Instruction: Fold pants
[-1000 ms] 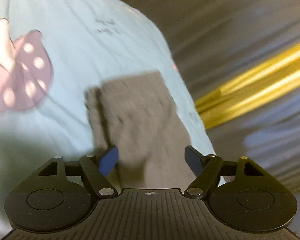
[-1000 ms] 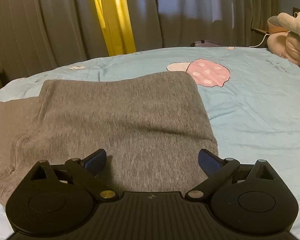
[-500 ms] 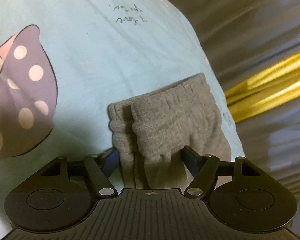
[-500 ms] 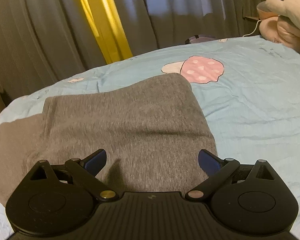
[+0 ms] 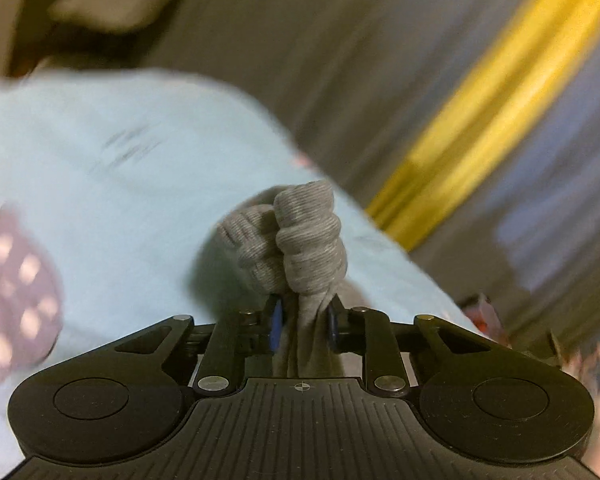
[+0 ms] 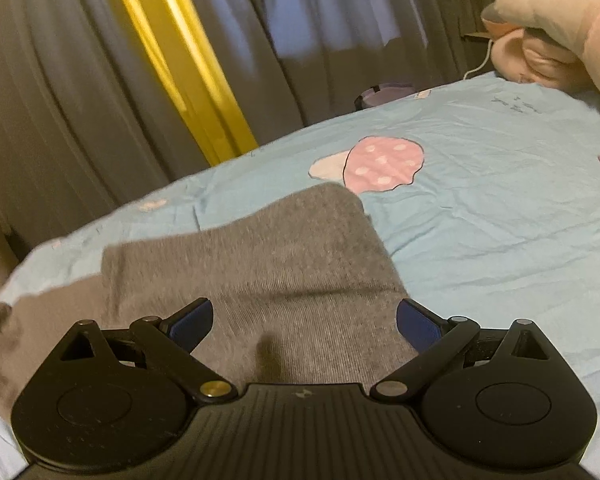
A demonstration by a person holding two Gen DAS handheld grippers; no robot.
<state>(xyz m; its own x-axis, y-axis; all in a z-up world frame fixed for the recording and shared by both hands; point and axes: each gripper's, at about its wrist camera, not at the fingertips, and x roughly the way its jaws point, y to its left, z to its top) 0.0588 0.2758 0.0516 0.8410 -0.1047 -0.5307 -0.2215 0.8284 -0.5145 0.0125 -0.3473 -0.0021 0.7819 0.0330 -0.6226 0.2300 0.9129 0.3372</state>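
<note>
— On the bed [image 6: 500, 216], what's where?
— Grey pants [image 6: 268, 264] lie there; left claw [image 5: 303, 322] clamps a bunched end (view blurred). Right claw [image 6: 304, 322] gapes over them. Plush toy [image 6: 552, 28] and curtains [image 6: 100, 60] beyond.

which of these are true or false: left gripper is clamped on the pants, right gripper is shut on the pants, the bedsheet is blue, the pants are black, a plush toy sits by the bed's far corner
1. The left gripper is clamped on the pants. True.
2. The right gripper is shut on the pants. False: its jaws stand wide open above the cloth.
3. The bedsheet is light blue. True.
4. The pants are black. False: they are grey.
5. A plush toy sits by the bed's far corner. True.
</note>
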